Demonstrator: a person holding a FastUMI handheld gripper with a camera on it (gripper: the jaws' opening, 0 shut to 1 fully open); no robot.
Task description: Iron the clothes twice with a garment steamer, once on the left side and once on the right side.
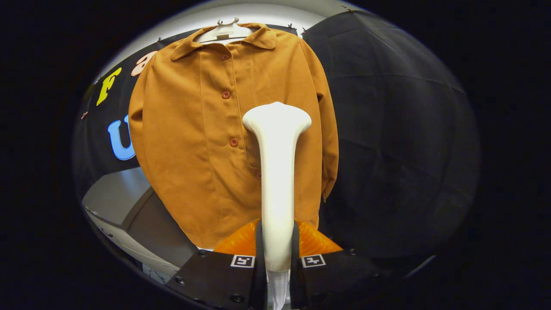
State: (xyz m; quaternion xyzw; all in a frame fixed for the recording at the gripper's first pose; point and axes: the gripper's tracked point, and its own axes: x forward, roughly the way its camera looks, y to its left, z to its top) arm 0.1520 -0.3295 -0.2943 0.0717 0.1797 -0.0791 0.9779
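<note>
My gripper (276,252) clenched on the white garment steamer (277,172), both fingers pressing its handle, steamer head upright before the brown buttoned shirt (193,142), shirt hung on a white hanger (224,31)

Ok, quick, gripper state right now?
Gripper: shut on the white steamer, both fingers pressing its handle, head raised in front of the brown shirt.
</note>
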